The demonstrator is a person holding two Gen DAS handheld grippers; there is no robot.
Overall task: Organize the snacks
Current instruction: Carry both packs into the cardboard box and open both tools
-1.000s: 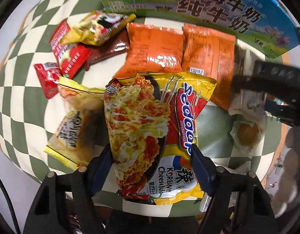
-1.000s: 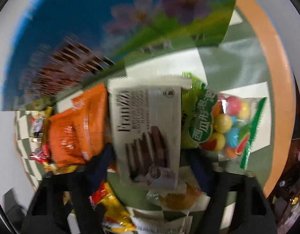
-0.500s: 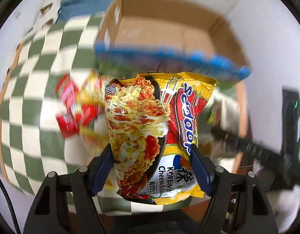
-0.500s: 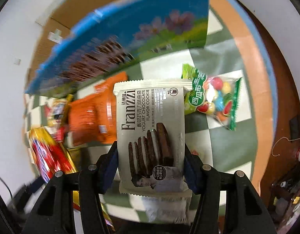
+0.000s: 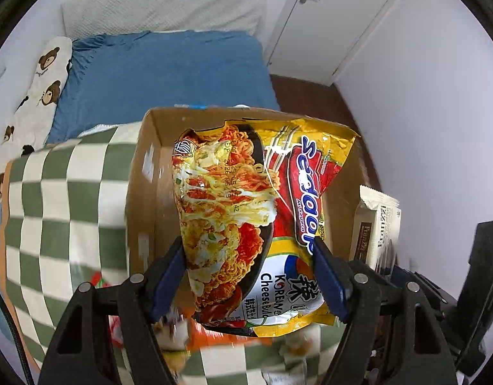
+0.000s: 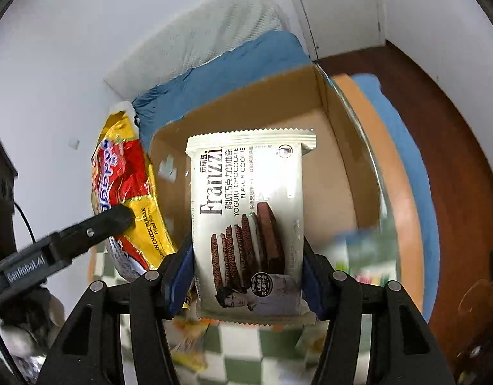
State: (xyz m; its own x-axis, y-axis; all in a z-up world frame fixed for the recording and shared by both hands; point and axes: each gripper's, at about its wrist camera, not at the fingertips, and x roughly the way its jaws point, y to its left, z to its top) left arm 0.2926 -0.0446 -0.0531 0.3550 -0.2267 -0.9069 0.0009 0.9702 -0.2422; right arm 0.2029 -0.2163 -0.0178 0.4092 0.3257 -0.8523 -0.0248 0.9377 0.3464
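My left gripper [image 5: 249,272] is shut on a yellow and red Sedaap noodle packet [image 5: 256,211] and holds it above the open cardboard box [image 5: 143,192]. My right gripper [image 6: 248,276] is shut on a white Franzzi cookie packet [image 6: 246,211], also held over the box [image 6: 336,173]. The noodle packet [image 6: 124,186] and the left gripper's finger [image 6: 95,227] show at the left of the right wrist view. The cookie packet [image 5: 379,224] shows at the right of the left wrist view. The box floor looks bare where it shows.
The box stands at the far side of a green and white checked table [image 5: 63,199]. Blurred snack packets [image 5: 214,340] lie on the table under the grippers. A blue bed [image 5: 163,77] and white doors [image 5: 329,19] are behind.
Both grippers have lifted their packets from among the snacks on the table and carried them up and forward over the open box. The box inside now shows.
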